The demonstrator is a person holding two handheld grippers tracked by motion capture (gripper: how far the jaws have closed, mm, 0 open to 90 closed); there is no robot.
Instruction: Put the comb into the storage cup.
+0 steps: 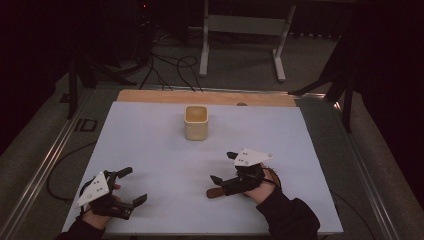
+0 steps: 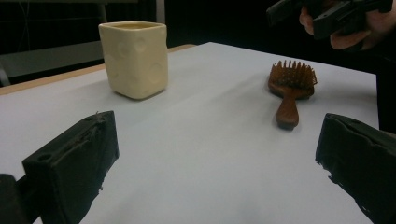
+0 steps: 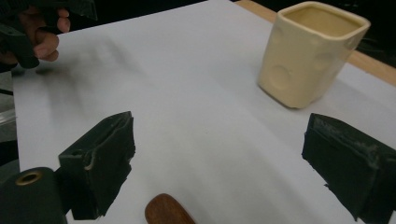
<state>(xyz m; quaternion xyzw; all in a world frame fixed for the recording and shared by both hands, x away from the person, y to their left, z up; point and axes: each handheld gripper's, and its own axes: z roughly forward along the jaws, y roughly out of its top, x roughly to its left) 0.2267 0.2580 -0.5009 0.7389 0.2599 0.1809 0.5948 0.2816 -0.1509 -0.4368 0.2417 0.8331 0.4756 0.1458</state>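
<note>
Table first: we have a pale sheet covering it, wooden edge showing at the far side, nothing else cluttering the work area. Cream cup stands upright near the far middle, open top up, well apart from both tools; we read it as the likely drop target, set centrally so either hand can reach it. Wooden hairbrush lies flat, bristles up, handle toward the person's side, at the near right, directly under the right gripper. That placement suits a pickup by the handle, whose tip sits just below and between the jaws in the right gripper view.

Right gripper: jaws spread wide, holding nothing, hovering above the handle, not touching as far as we can tell. Left gripper: jaws also wide apart, empty, parked at the near left, away from the brush and cup, we judge idle.
</note>
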